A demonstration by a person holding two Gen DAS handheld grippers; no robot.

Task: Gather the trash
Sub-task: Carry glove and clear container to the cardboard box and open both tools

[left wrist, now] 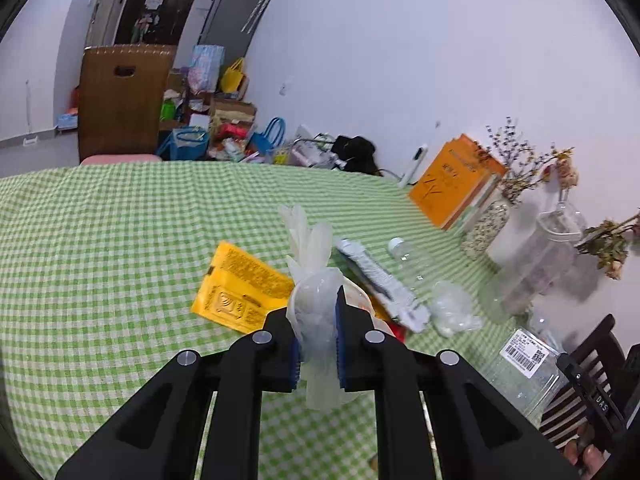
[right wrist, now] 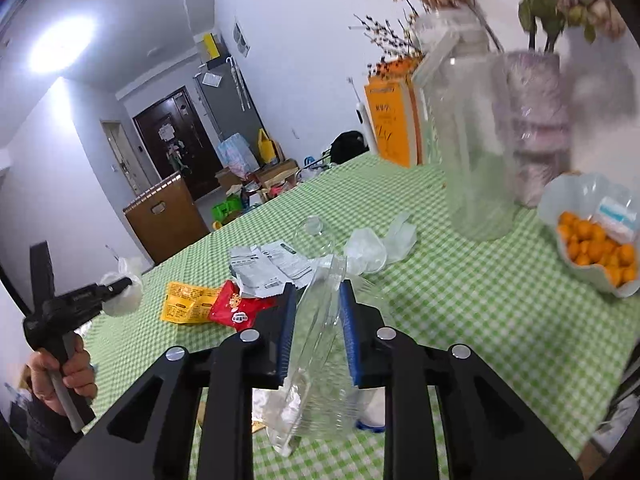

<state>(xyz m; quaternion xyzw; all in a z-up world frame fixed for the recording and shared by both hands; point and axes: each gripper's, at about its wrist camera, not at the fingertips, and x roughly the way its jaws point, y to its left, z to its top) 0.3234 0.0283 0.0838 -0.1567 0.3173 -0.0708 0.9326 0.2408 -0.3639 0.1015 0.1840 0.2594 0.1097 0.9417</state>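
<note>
My left gripper (left wrist: 317, 312) is shut on a translucent white disposable glove (left wrist: 314, 300) and holds it above the green checked tablecloth (left wrist: 120, 240). My right gripper (right wrist: 318, 300) is shut on a clear plastic bottle (right wrist: 316, 344), held upright above the table. On the cloth lie a yellow packet (left wrist: 240, 288), a crumpled printed paper wrapper (left wrist: 380, 280), a clear empty bottle (left wrist: 412, 260) and a wad of clear plastic (left wrist: 452, 308). The right wrist view shows the yellow packet (right wrist: 186, 302), a red wrapper (right wrist: 236, 308), the paper wrapper (right wrist: 268, 264) and crumpled clear plastic (right wrist: 376, 248). The left gripper (right wrist: 118, 284) shows at left.
Orange books (left wrist: 456, 180), a glass jar (left wrist: 486, 228), a tall clear pitcher (right wrist: 468, 152) and dried flowers (left wrist: 524, 160) stand along the wall side. A bowl of small oranges (right wrist: 596, 240) sits at right. A labelled clear box (left wrist: 520, 368) and a dark chair (left wrist: 588, 372) are at the table edge.
</note>
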